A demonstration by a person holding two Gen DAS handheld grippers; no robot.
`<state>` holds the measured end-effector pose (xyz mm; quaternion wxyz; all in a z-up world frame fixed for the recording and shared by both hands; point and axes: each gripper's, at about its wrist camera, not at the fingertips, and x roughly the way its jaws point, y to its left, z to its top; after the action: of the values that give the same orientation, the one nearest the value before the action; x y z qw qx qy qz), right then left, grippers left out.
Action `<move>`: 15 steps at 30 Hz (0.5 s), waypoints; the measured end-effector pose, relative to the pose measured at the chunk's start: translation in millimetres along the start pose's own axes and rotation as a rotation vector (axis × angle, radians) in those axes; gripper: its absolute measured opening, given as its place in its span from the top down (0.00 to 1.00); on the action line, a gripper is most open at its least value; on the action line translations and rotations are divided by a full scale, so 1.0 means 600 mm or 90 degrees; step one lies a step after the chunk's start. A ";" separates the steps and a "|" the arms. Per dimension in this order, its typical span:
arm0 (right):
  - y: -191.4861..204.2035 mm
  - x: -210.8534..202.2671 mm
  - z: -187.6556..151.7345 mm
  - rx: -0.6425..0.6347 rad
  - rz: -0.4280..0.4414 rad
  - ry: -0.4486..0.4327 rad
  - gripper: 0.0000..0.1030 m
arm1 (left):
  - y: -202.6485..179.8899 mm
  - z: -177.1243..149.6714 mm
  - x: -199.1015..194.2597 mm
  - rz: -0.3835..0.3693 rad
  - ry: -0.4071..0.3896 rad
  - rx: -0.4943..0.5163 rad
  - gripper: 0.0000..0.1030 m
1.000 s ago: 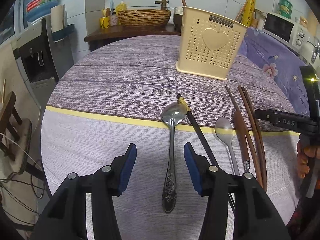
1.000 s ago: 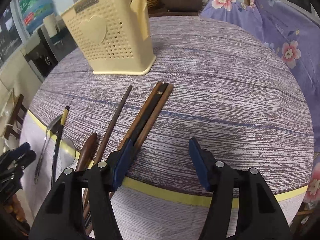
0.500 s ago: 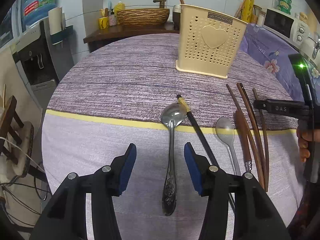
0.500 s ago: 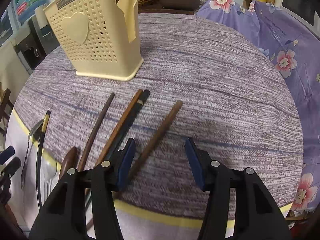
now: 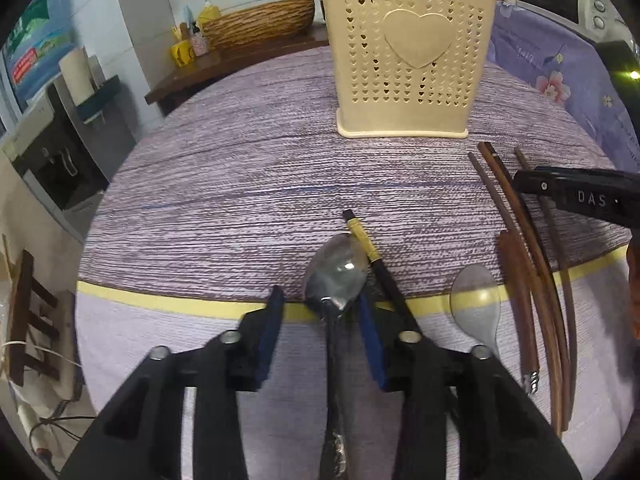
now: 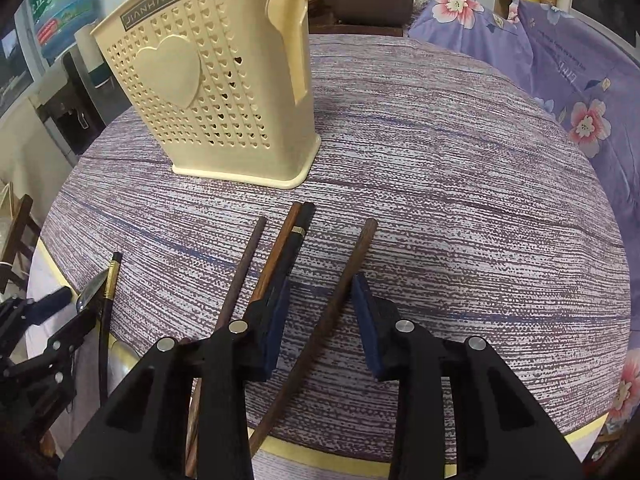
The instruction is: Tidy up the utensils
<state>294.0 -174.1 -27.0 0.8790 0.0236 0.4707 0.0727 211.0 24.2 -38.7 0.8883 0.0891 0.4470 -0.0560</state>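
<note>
Utensils lie lengthwise on the worktop [image 5: 240, 184], pointing toward the cream holder [image 5: 408, 60]. Between the closing jaws of the left claw [image 5: 320, 334], not yet pinched, the metal spoon [image 5: 334, 280] has its bowl foremost and its handle end cut off. The right claw [image 6: 320, 320], also narrowing, straddles a brown chopstick [image 6: 344, 280] untouched; its near end is hidden.

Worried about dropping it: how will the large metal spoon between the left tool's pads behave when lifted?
The large metal spoon looks polished, so probably slippery. The left tool is closing near its neck, not yet pinching; the long handle may swing down. It seems stiff.
</note>
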 end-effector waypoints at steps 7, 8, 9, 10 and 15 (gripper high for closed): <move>-0.004 0.001 0.002 -0.002 0.010 -0.001 0.67 | 0.083 0.007 0.008 -0.170 0.037 -0.202 0.95; -0.005 0.002 0.003 -0.002 0.012 -0.001 0.67 | 0.097 0.004 0.014 -0.197 0.046 -0.232 0.95; -0.007 0.002 0.004 -0.002 0.014 -0.001 0.67 | 0.105 -0.002 0.019 -0.215 0.054 -0.256 0.95; -0.009 0.003 0.005 -0.001 0.016 -0.001 0.67 | 0.115 -0.008 0.021 -0.230 0.053 -0.276 0.95; -0.010 0.006 0.010 -0.004 0.011 -0.003 0.67 | 0.111 -0.019 0.004 -0.199 0.039 -0.246 0.86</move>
<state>301.5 -179.4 -27.5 0.8795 0.0251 0.4682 0.0816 215.5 91.7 -39.9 0.8553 -0.1508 0.4848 -0.1037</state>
